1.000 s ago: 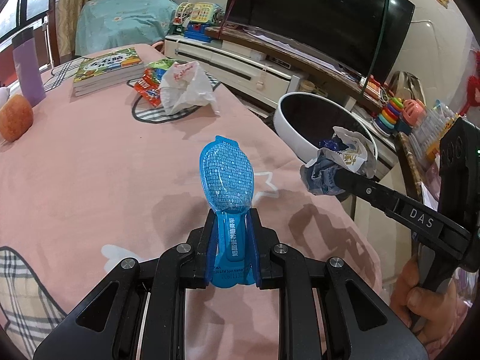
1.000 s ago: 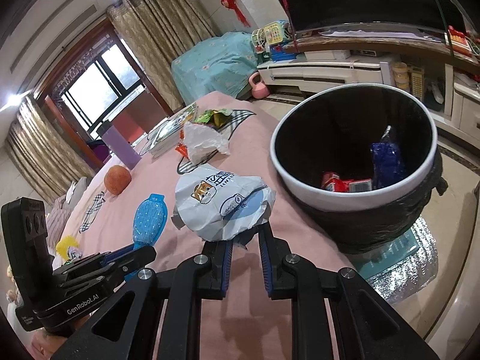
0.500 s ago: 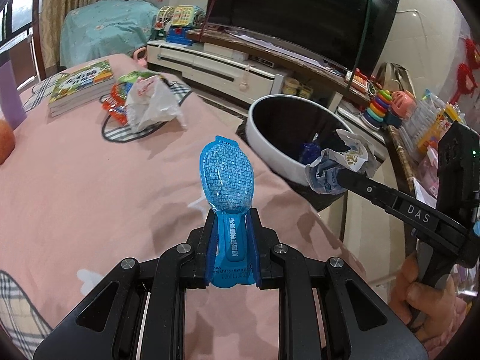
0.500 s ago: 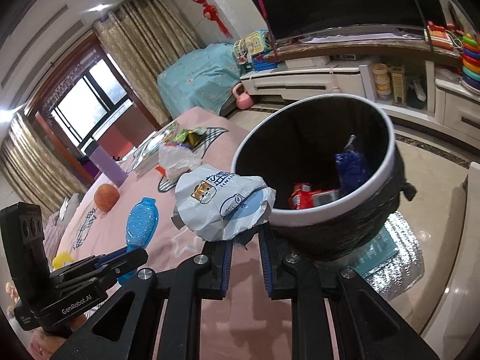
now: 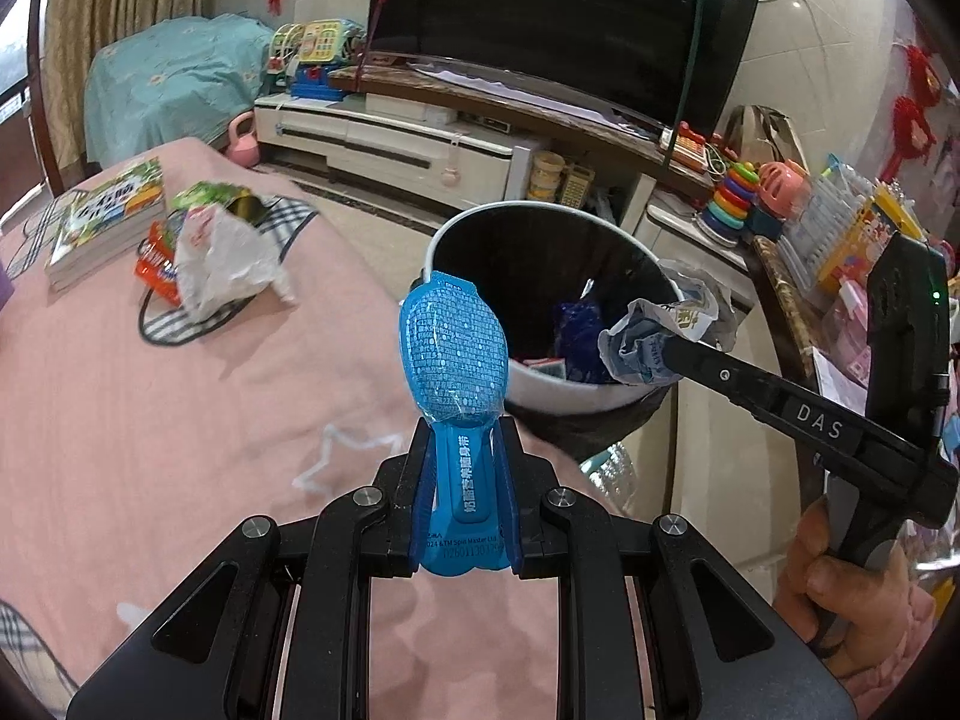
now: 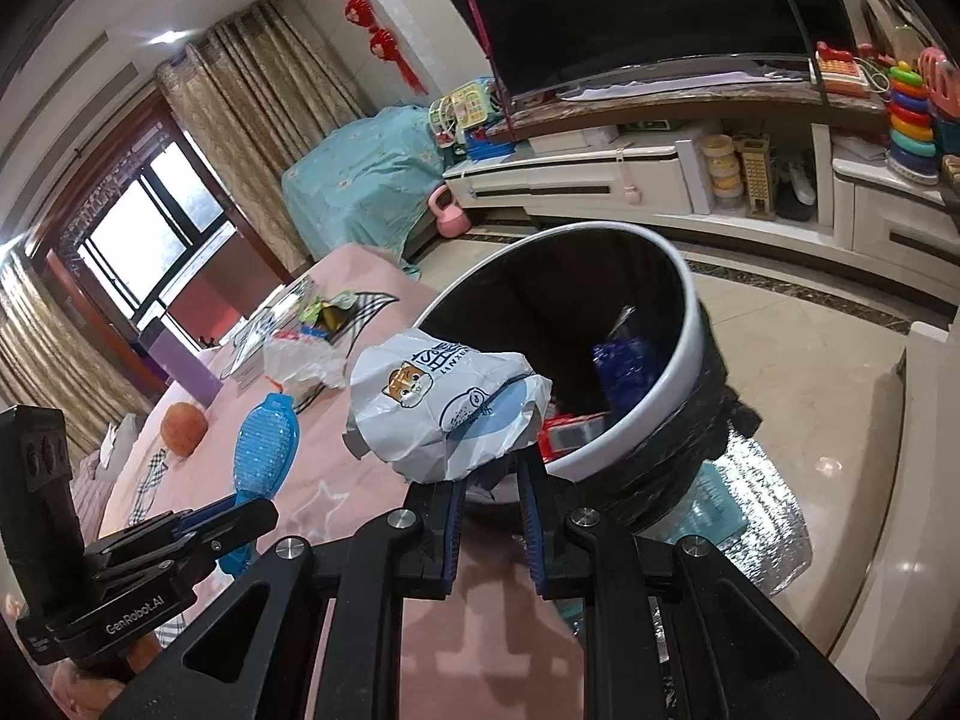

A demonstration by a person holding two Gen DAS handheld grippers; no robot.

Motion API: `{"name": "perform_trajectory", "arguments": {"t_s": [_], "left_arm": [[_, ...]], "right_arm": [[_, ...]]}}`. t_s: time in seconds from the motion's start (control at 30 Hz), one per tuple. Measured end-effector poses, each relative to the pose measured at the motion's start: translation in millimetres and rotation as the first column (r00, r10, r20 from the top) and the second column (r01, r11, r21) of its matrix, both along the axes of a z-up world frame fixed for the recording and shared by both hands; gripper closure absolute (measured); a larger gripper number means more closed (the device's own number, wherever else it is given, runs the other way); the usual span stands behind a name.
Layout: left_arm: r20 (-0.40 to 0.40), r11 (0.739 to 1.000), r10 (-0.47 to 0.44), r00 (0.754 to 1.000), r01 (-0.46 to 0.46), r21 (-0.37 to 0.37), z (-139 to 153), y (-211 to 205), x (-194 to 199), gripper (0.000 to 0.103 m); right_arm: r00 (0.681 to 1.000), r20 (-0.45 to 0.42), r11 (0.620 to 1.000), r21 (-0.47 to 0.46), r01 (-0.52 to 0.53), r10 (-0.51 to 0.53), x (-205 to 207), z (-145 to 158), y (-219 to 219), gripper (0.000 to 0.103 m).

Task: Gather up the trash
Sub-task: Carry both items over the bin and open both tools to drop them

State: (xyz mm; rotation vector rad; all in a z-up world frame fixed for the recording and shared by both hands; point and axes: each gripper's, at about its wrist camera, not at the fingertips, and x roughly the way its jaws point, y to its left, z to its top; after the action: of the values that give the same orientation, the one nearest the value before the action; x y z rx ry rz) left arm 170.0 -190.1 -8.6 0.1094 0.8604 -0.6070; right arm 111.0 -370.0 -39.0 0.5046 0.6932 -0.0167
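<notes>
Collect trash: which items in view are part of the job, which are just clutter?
Job:
- blue plastic pack, in left gripper
- crumpled wrapper, in right gripper
- trash bin
- white bag and snack wrappers on the table

Clutter:
- books
- orange
- toys
- TV

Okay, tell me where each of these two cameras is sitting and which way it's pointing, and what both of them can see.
Left wrist: on the left gripper, looking down along its fingers past the blue plastic package toward the trash bin; the right gripper and the hand holding it show.
Right wrist: on the right gripper, looking over the crumpled white wrapper into the bin; the left gripper shows at lower left.
Shared: bin, pink tablecloth, both pieces of trash, TV.
</notes>
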Motion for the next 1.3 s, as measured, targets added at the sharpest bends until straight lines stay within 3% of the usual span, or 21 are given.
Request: {"name": "perform_trajectory", "arguments": {"t_s": [0.63,1.3], "left_arm": [[-0.003,0.997,-0.06,0.998,0.06,0.04,1,-50,32,0.086],[-0.063,0.995,-0.071,0.995,0.076,0.065,-12,-79,61,0.085]], "right_arm": [[1.0,-0.023,0.997,-0.073,0.007,-0.009,28,11,-23,0.086],[0.995,-0.096,0.997,-0.072,0.005,-0.012,60,-1,-44,0.084]]}}
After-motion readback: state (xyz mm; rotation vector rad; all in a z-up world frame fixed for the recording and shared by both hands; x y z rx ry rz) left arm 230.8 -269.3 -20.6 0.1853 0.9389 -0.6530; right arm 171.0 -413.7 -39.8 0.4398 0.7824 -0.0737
